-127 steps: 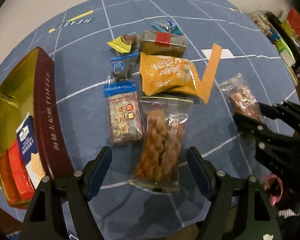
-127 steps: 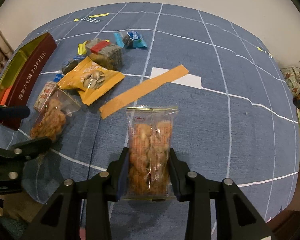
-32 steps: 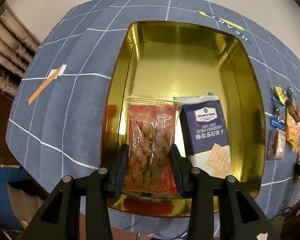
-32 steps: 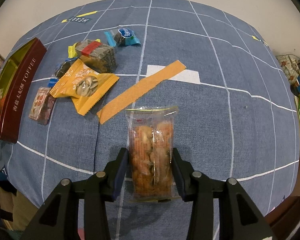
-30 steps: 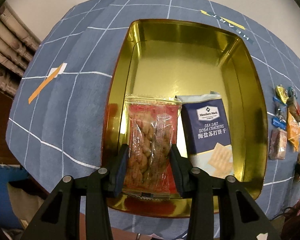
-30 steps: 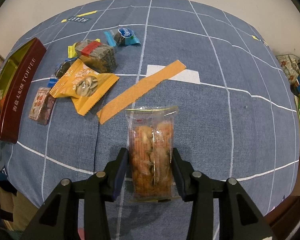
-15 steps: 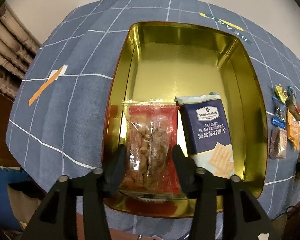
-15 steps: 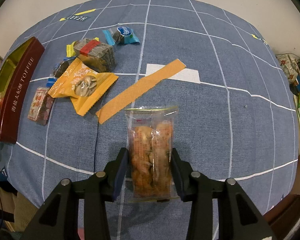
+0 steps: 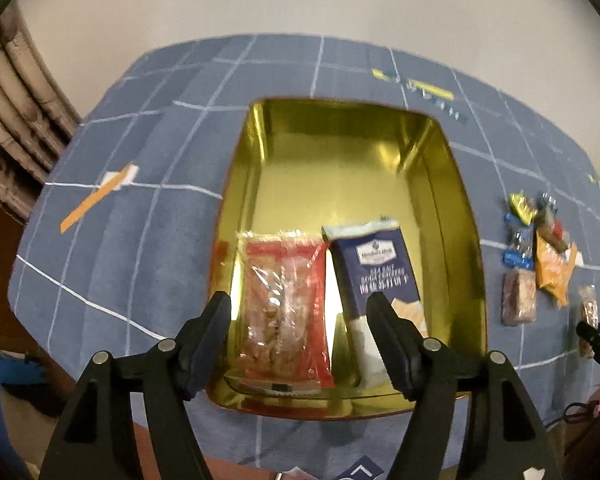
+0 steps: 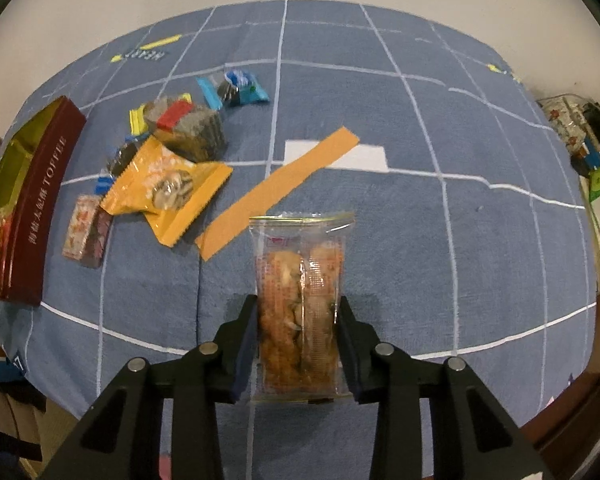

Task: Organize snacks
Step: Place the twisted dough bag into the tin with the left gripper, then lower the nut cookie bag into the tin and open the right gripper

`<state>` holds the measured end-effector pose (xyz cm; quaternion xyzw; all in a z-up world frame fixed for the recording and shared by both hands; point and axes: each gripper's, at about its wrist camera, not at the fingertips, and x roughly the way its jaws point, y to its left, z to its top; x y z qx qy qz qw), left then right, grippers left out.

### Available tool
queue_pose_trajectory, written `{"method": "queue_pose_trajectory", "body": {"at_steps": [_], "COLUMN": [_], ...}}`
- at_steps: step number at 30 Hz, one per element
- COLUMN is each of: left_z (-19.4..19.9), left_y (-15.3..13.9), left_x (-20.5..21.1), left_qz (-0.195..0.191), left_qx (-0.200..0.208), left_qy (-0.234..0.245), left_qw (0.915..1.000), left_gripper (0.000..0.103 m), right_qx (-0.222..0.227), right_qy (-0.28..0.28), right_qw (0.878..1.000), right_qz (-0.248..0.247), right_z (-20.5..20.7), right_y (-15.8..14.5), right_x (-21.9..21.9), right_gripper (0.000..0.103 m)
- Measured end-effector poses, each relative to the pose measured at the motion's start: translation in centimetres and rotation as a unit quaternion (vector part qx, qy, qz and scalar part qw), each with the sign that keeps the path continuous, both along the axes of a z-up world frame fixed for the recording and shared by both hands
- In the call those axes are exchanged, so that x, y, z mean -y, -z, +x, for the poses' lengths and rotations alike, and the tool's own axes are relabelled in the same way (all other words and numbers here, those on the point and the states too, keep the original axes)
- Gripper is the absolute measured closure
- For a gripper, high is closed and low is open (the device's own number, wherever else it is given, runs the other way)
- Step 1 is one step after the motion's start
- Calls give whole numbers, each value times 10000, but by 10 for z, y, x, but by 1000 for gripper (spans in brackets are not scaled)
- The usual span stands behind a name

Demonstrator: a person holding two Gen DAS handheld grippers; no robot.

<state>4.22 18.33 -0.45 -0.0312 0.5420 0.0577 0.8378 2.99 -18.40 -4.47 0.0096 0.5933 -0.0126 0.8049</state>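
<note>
My left gripper [image 9: 300, 334] is open above the near end of the gold-lined toffee tin [image 9: 460, 184]. A clear packet of fried twists [image 9: 285, 312] lies in the tin between the fingers, free of them. A blue soda cracker pack [image 9: 376, 272] lies beside it on the right. My right gripper [image 10: 298, 338] is shut on a clear packet of orange fried snacks [image 10: 300, 296] and holds it over the blue cloth. The tin also shows in the right wrist view [image 10: 48, 196] at the far left.
Loose snacks lie on the blue grid cloth [image 10: 420, 240]: an orange bag [image 10: 168, 190], a pink-brown bar [image 10: 85, 231], a grey block with red label [image 10: 188, 130], and a blue candy [image 10: 236, 88]. An orange tape strip [image 10: 276, 192] lies mid-cloth. Clutter stands beyond the right edge.
My left gripper has opened and let go of the fried twist packet, which now lies in the tin, and has pulled back. The right gripper still holds its packet, nearly unmoved.
</note>
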Motion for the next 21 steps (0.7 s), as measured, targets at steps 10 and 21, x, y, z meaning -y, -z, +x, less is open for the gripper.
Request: {"method": "queue_pose_trajectory", "body": {"at_steps": [10,21], "left_z": [-13,-46], "left_y": [-7,-8], "left_x": [-25,-63], "left_qz": [-75,-365], "left_qx": [184,303], "left_qy": [-486,-1317], "left_qw": [9986,9902], "left_gripper": [33,33], "right_qx": [566,653], "right_qy": [-433,-1592], "right_qw": [9969,9789], "right_qz": [346,1104], "right_z": [15,39], "right_y": [-47,-68], "right_x": [-54,-179], "right_gripper": [66,66]}}
